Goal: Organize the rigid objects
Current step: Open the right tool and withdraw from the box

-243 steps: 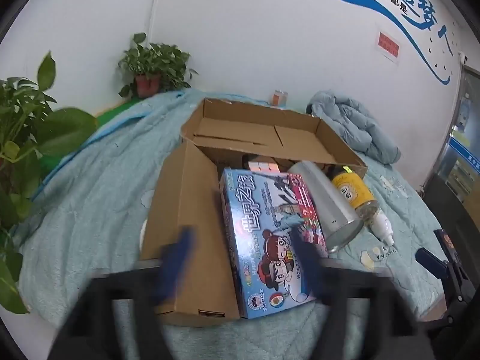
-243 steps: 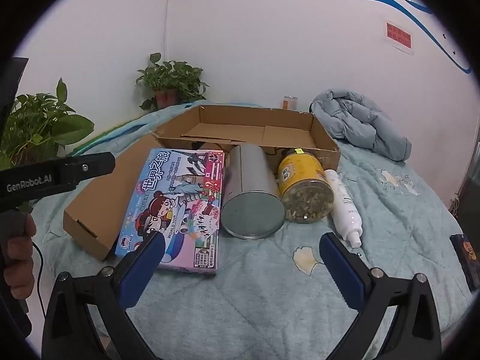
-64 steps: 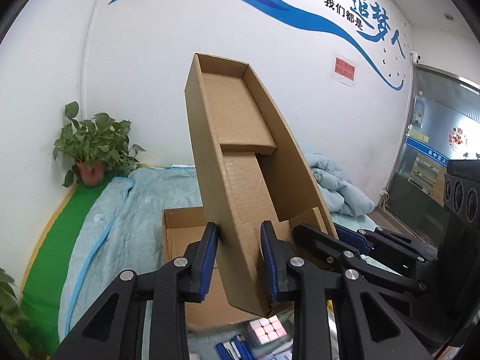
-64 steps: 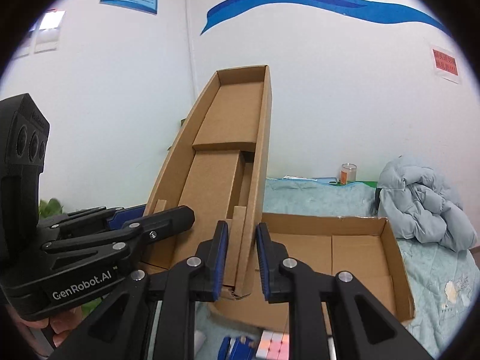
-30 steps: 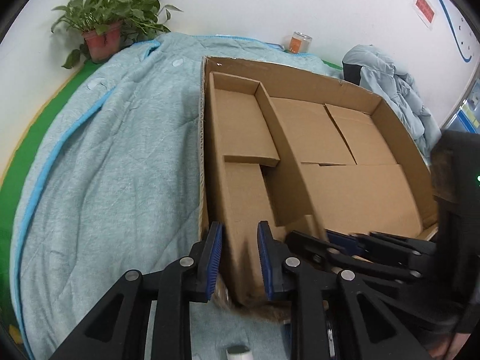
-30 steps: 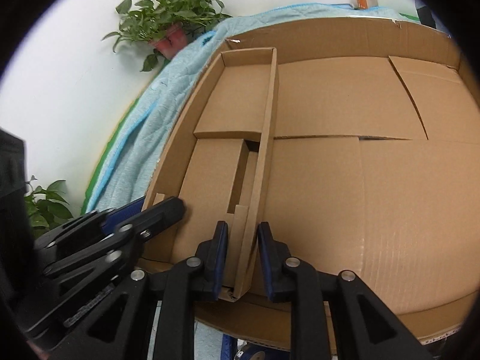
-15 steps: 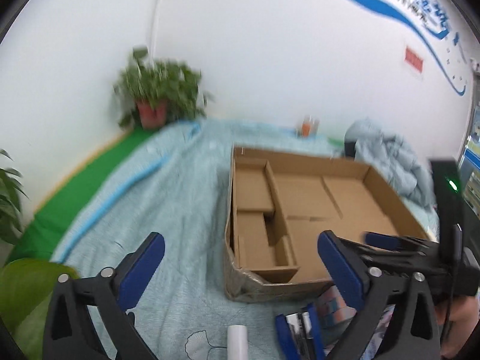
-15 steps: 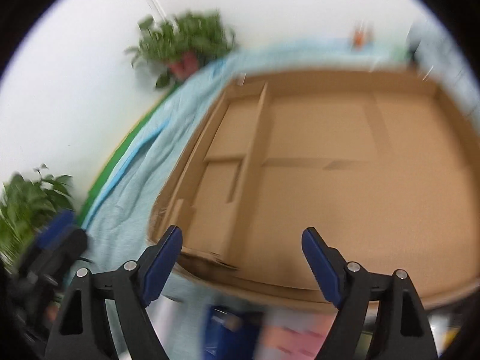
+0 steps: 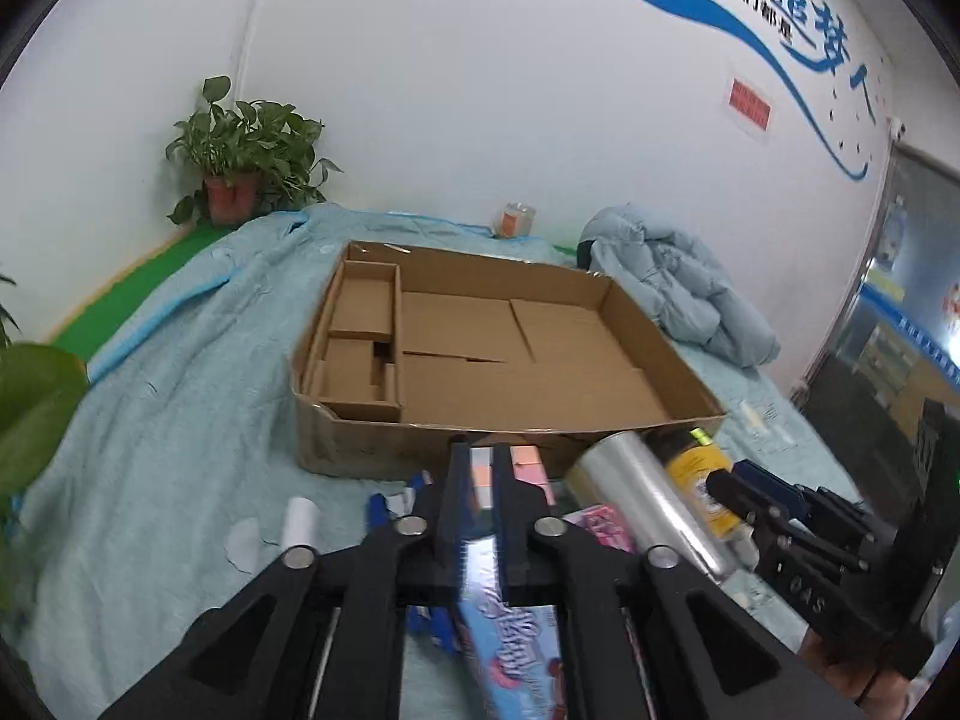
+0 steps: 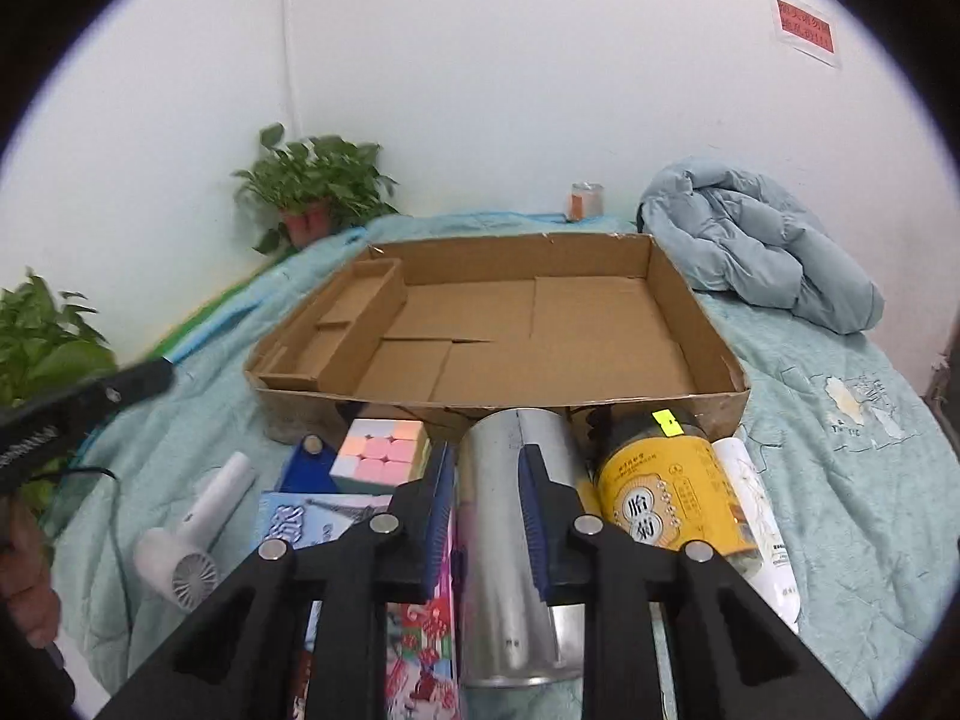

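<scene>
Left wrist: jaws pinch puzzle box [image 9: 510,630] edge; right jaws clamp steel can [image 10: 516,540].

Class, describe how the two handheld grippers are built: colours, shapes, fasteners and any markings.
Both the left gripper and right gripper are matte black frames with triangular cut-outs, silver round rivets at the joints and blue ribbed finger pads. White lettering, too blurred to read, marks one body's side.

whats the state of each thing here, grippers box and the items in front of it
left gripper: shut on puzzle box, gripped on edge
right gripper: shut on silver can, can lying on its side
cardboard box: open, nothing in it
yellow jar: lying down, lid on
white bottle: lying down
cube: resting on blue item
hair dryer: lying on the bed
</scene>
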A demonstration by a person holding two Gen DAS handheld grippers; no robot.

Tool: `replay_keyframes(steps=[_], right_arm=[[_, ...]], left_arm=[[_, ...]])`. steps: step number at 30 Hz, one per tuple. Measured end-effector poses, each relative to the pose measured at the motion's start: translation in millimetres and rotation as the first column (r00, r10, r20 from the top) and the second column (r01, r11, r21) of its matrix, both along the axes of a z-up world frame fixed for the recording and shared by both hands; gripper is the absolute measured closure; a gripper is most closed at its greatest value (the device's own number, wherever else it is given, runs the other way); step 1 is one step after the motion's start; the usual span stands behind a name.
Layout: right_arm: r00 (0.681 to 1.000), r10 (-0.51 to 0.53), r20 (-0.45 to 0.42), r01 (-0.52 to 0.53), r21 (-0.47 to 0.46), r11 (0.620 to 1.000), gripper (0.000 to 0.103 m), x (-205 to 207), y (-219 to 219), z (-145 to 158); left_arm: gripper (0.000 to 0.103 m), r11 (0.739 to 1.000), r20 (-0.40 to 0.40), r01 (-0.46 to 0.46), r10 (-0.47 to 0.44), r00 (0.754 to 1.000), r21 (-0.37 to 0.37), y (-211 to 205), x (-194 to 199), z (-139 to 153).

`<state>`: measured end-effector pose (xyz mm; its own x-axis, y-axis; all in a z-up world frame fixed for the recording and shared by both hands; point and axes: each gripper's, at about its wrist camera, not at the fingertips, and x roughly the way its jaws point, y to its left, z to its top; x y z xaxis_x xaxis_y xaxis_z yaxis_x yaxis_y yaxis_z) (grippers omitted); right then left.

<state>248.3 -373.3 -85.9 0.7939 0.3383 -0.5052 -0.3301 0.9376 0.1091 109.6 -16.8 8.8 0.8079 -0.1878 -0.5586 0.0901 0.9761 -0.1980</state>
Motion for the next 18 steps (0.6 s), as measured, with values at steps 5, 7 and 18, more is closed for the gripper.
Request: replay_keyframes(steps=[5, 7, 18], right_arm=[[0.993, 0.1, 0.067, -0.103, 0.051, 0.993, 0.0, -21.6, -23.2, -5.2], [0.99, 0.129, 0.054, -0.133, 0.084, 0.987, 0.0, -26.3, -33.3, -13.4], [0.944, 0.307, -0.122, -0.29, 0.136, 0.947, 0.0, -45.4, -30.7, -47.8]], left_arm=[[0.001, 0.997, 0.033, -0.02, 0.017, 0.999, 0.079, -15.6, -20.3, -0.7], [0.001, 0.996, 0.008, 0.004, -0.005, 1.0, 0.09, -18.4, -22.0, -7.3], [0.001, 0.997, -0.173, 0.074, -0.079, 0.982, -0.032, 10.2, -20.6, -66.6]])
